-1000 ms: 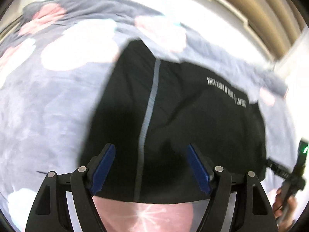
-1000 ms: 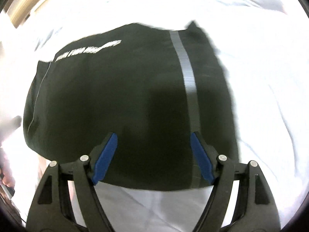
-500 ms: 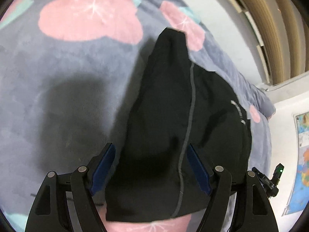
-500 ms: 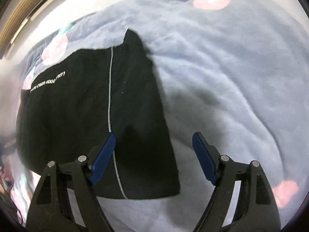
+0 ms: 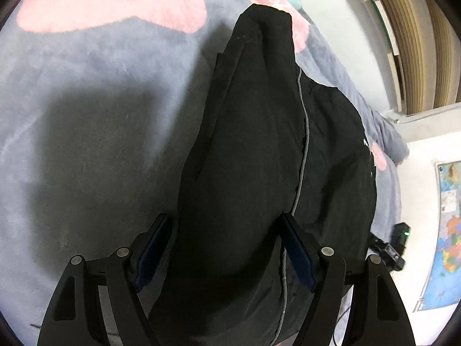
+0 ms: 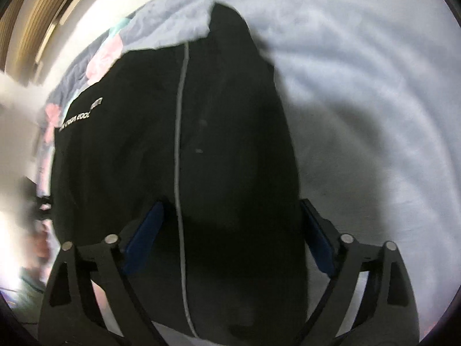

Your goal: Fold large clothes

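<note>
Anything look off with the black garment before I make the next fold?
The black garment is not lying flat: its far end bunches into a raised peak on the blanket, and the grey stripe kinks. Both the left gripper and right gripper hang open.

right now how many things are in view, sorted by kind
Clothes: 1, the black garment with a grey stripe.
Bedding: 1, the grey blanket with pink patches.
Grippers: 2, the left gripper and the right gripper, both open.
Wall maps: 1, the map.
Total: 5
</note>
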